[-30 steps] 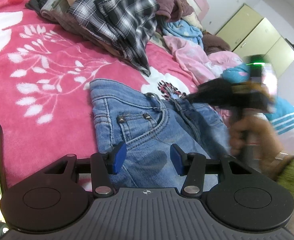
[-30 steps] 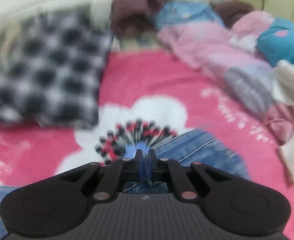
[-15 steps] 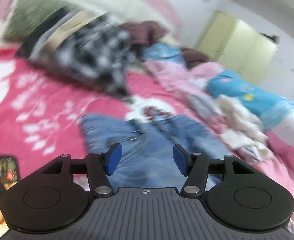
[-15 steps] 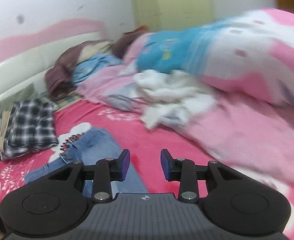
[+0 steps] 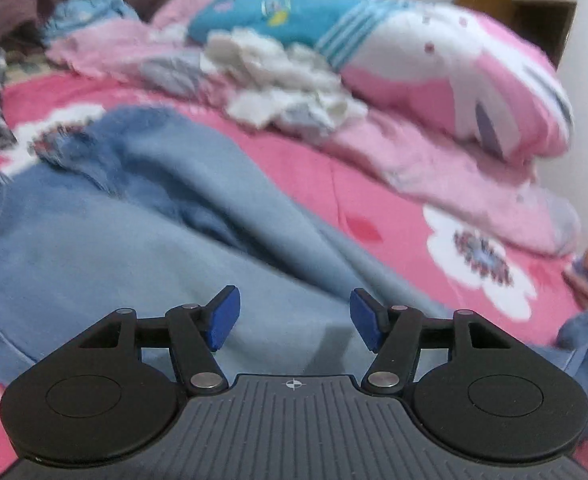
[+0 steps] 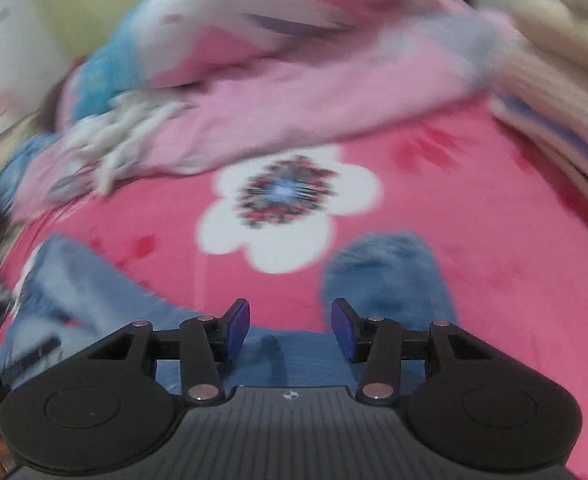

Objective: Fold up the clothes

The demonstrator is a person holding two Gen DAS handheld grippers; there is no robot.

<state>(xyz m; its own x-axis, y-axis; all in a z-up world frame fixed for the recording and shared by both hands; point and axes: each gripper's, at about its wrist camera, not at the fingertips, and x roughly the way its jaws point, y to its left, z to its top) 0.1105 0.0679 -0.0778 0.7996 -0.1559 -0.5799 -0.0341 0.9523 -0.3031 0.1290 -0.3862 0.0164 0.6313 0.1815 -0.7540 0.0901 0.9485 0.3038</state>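
Blue jeans [image 5: 141, 240] lie spread across the bed's pink floral sheet [image 5: 374, 216]. Left claw [image 5: 294, 316] and right claw [image 6: 289, 326], jaws just widened, stand open above them, gripping nothing.

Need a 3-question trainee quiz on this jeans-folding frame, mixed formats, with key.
1. True or false: the left claw is clamped on the jeans.
2. In the left wrist view, what lies beyond the jeans, against the pink quilt? A) a white crumpled garment B) a red towel C) a black shoe
3. Fill in: in the right wrist view, the bedspread ahead of the right claw shows a white ____ print.

Key: 1 false, both claws stand open with nothing between the pads; 2 A; 3 flower.
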